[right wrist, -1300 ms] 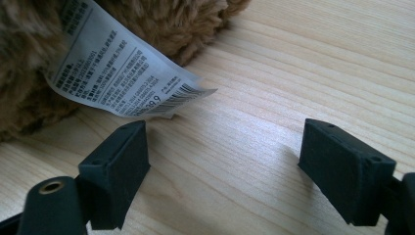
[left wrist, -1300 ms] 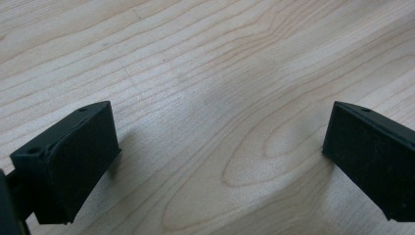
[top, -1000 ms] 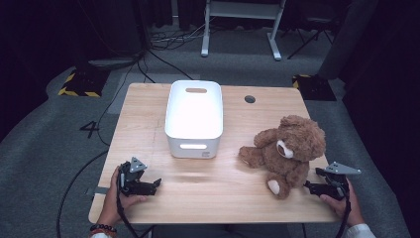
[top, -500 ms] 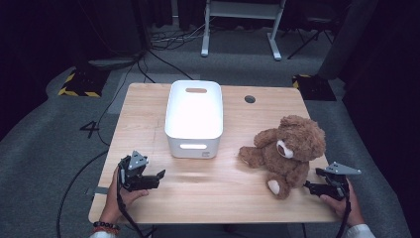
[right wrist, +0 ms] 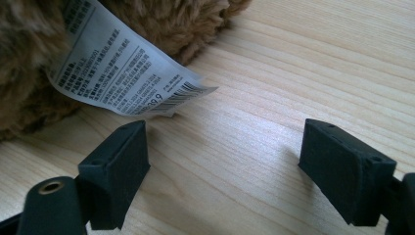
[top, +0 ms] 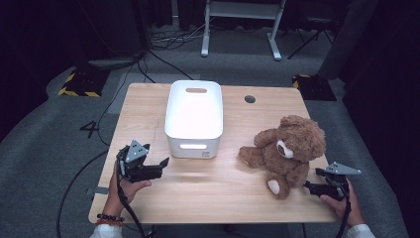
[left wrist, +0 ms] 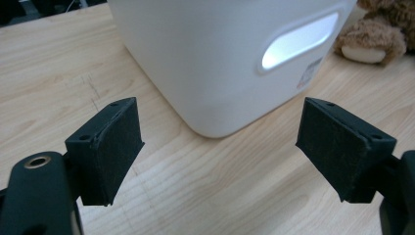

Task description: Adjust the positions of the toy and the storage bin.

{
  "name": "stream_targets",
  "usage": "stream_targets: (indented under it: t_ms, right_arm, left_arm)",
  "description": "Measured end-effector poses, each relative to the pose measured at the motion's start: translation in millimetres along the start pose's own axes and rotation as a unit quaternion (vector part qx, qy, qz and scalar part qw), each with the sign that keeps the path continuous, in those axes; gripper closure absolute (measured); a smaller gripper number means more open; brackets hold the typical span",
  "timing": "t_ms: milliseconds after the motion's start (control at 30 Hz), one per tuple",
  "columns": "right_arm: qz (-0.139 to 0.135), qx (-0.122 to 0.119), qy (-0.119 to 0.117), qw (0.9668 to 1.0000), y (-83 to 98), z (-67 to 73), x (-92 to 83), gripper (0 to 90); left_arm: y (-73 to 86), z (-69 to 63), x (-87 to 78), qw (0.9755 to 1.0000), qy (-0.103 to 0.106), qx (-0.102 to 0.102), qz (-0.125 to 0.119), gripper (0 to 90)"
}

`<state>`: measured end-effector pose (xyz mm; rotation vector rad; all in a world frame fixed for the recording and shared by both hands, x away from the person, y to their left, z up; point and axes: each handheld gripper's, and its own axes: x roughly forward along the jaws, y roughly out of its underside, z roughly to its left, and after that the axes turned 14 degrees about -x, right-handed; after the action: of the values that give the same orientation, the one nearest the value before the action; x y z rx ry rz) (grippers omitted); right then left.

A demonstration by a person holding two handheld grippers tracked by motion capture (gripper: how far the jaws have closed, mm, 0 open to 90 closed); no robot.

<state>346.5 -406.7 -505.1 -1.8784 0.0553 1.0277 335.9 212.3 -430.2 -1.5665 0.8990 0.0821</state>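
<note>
Brown plush is the thing to watch here: the teddy bear (top: 287,153) sits on the right half of the wooden table (top: 223,188), well apart from the white bin (top: 194,116) that stands open-topped near the middle. The right gripper (top: 308,187) rests just beside the bear's near foot, jaws spread with nothing between them, and its own view shows the bear's sewn-in label (right wrist: 122,63) hanging just above the left pad. The left gripper (top: 163,162) hovers near the bin's front corner; its jaws have just been closing partway, yet they stand apart with only bare wood between them.

If the bear is meant for the bin (that looks likeliest to me), I'd take hold of a leg or the body, not the flimsy label, which could slip or tear. Soft fur compresses, so a deep bite before lifting seems wise, with the left gripper ready to steady the light bin.
</note>
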Motion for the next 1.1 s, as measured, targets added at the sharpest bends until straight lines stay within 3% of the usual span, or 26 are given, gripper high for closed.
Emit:
stream_targets:
  t_ms: [367,567,667,867,1100]
  right_arm:
    - [0.000,-0.001,-0.001,1.0000,0.4,0.2,-0.4,18.2]
    - [0.000,-0.001,-0.001,1.0000,0.4,0.2,-0.5,18.3]
    - [0.000,-0.001,-0.001,1.0000,0.4,0.2,-0.5,18.3]
    - [0.000,-0.001,-0.001,1.0000,0.4,0.2,-0.5,18.2]
    - [0.000,-0.001,-0.001,1.0000,0.4,0.2,-0.5,18.3]
  left_arm:
    - [-28.7,-0.8,-16.1,0.9988,0.001,-0.011,-0.047,16.6]
    - [-51.3,-7.0,-19.6,0.9979,0.010,-0.001,-0.064,16.6]
    - [-61.1,-12.8,-15.8,0.9975,0.015,0.008,-0.068,16.5]
    - [-69.7,-15.8,-3.4,0.9976,0.031,0.006,-0.061,16.3]
    - [-75.9,-14.3,10.3,0.9980,0.028,0.000,-0.056,16.7]
